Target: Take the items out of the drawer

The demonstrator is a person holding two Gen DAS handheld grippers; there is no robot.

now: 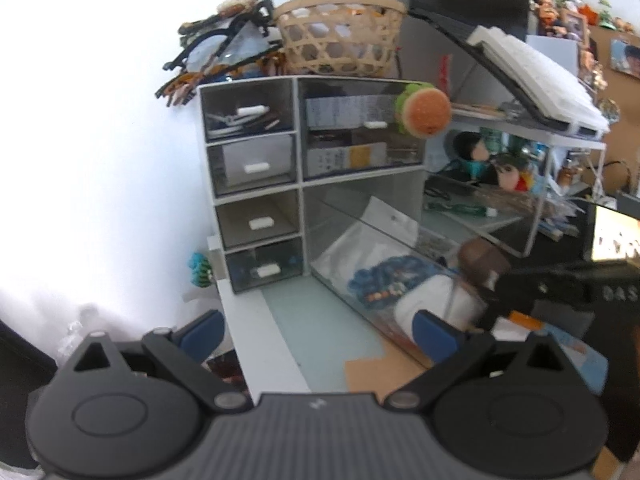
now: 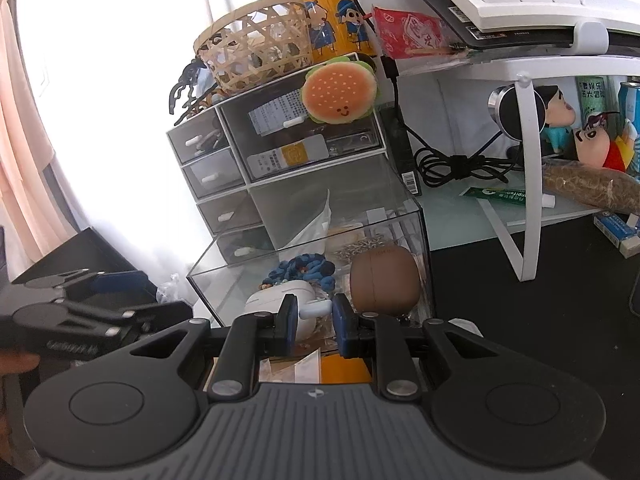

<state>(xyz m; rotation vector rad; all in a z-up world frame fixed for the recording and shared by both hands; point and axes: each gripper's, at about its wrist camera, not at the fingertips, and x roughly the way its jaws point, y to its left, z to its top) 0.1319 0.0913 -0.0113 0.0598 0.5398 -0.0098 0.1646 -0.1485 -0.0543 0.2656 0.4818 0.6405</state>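
A clear plastic drawer [image 2: 420,232] is pulled far out of the white desktop drawer unit [image 2: 280,168]. It holds a brown egg-shaped case [image 2: 386,280], a blue braided cord [image 2: 300,272], a white case [image 2: 276,300] and a white bag [image 2: 316,228]. My right gripper [image 2: 314,322] is at the drawer's front wall, fingers nearly closed around the drawer's small white handle [image 2: 314,310]. My left gripper [image 1: 320,332] is open and empty, left of the drawer [image 1: 344,248]. The right gripper shows in the left wrist view [image 1: 492,304] at the drawer front.
A woven basket [image 2: 256,52] and a burger plush [image 2: 340,92] sit on the drawer unit. A white shelf riser [image 2: 524,184] with a keyboard, cables and figurines stands to the right. Papers and an orange item [image 2: 340,368] lie under the right gripper.
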